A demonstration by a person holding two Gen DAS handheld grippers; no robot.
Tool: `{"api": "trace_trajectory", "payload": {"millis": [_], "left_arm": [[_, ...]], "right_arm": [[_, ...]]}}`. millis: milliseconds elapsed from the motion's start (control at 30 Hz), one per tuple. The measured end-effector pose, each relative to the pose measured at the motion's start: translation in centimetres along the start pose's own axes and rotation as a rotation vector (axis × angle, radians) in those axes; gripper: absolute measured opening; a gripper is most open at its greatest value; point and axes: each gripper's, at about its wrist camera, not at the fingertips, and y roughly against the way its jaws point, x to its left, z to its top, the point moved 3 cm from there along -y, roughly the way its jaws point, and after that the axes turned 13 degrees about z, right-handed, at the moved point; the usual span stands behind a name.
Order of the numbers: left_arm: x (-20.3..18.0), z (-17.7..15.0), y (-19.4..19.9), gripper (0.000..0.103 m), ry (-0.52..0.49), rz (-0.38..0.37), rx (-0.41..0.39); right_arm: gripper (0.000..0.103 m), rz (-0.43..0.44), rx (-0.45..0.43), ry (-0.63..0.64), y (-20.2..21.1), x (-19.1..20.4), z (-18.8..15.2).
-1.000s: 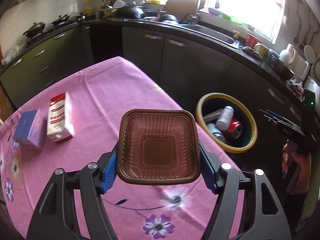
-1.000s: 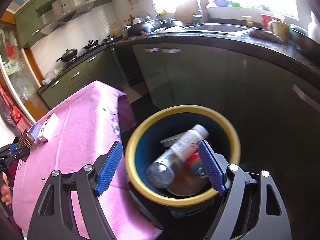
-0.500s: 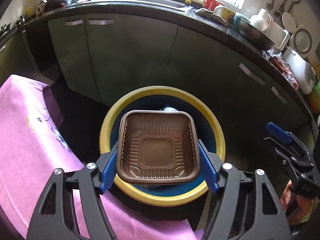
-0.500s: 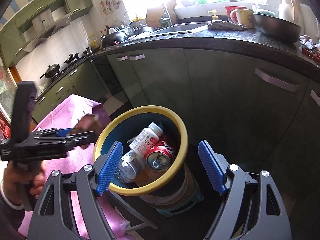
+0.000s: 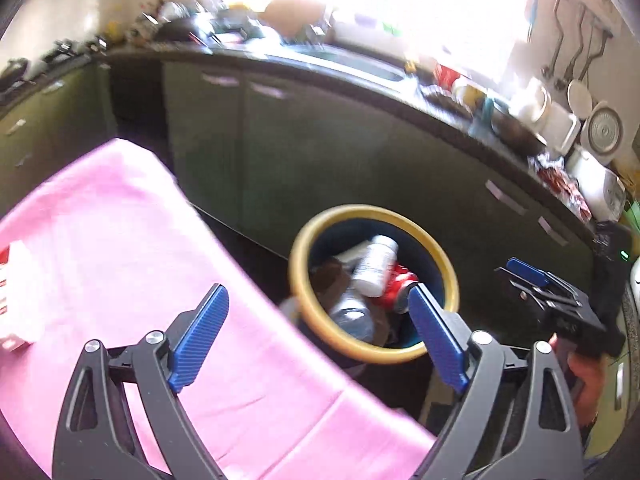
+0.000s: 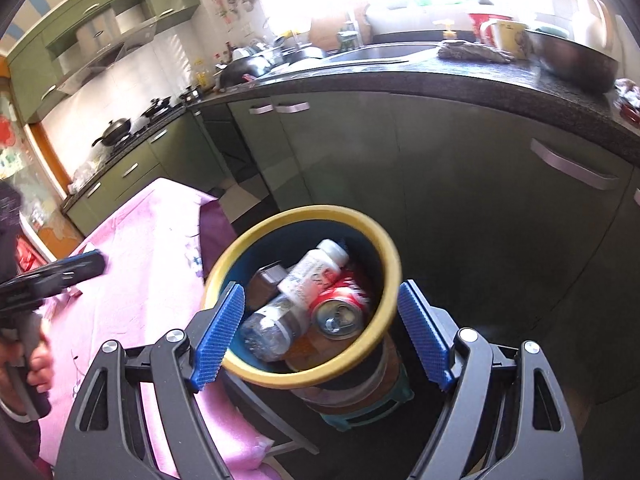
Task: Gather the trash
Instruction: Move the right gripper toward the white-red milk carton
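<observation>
The yellow-rimmed blue trash bin [image 5: 304, 248] [image 6: 394, 264] stands beside the pink table. In it lie a white bottle [image 5: 376, 264] [image 6: 316, 268], a red can [image 5: 398, 286] [image 6: 340, 308], a clear bottle [image 6: 268, 326] and the brown plastic tray [image 5: 328, 278] [image 6: 264, 284]. My left gripper [image 5: 318, 332] is open and empty over the table edge, left of the bin. My right gripper [image 6: 320, 336] is open and empty, just above the bin's near rim. A red and white box [image 5: 14, 292] lies on the table at the left edge.
The pink tablecloth [image 5: 120, 260] [image 6: 152, 248] covers the table left of the bin. Dark green cabinets [image 5: 320, 148] [image 6: 460, 184] under a black counter stand close behind the bin. The right gripper shows in the left wrist view [image 5: 548, 296], the left gripper in the right wrist view [image 6: 52, 276].
My left gripper opened and dropped the brown tray into the bin, then swung back left over the table. The right gripper stayed open near the bin.
</observation>
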Motion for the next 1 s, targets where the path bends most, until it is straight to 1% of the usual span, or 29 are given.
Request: {"api": "trace_trajectory", "payload": {"millis": [100, 233, 300, 433, 567, 667, 733, 800, 900, 1000], "left_arm": [[3.8, -1.7, 3.6, 0.089, 0.043, 0.065, -0.059], [9.6, -4.8, 7.8, 0.09, 0.14, 0.167, -0.086], [12.6, -6.6, 9.8, 0.09, 0.205, 0.221, -0.092], [17.8, -10.2, 12.8, 0.09, 0.311, 0.324, -0.085], [22.0, -13.6, 15.5, 0.091, 0.389, 0.393, -0.088], [23.7, -15.3, 16.7, 0.091, 0.412, 0.411, -0.088], [24.1, -16.0, 17.2, 0.091, 0.416, 0.416, -0.09], [24.6, -16.5, 17.5, 0.091, 0.422, 0.405, -0.095], [25.4, -17.3, 17.9, 0.091, 0.437, 0.375, -0.097], [25.6, -17.9, 18.3, 0.091, 0.436, 0.361, -0.095]], "right_arm": [[0.078, 0.024, 0.025, 0.041, -1.1, 2.2, -0.1], [0.078, 0.084, 0.067, 0.107, -3.3, 6.1, 0.3], [0.079, 0.121, 0.087, 0.151, -4.8, 9.0, 0.2], [0.08, 0.223, 0.137, 0.241, -8.4, 15.7, 0.2], [0.081, 0.334, 0.207, 0.325, -12.4, 23.3, -0.9], [0.081, 0.406, 0.251, 0.372, -15.1, 29.2, -2.3], [0.081, 0.434, 0.262, 0.408, -16.5, 33.1, -3.5], [0.081, 0.45, 0.261, 0.447, -17.8, 36.7, -4.6], [0.081, 0.442, 0.274, 0.485, -20.1, 40.9, -5.9], [0.081, 0.385, 0.281, 0.498, -22.8, 43.5, -7.0]]}}
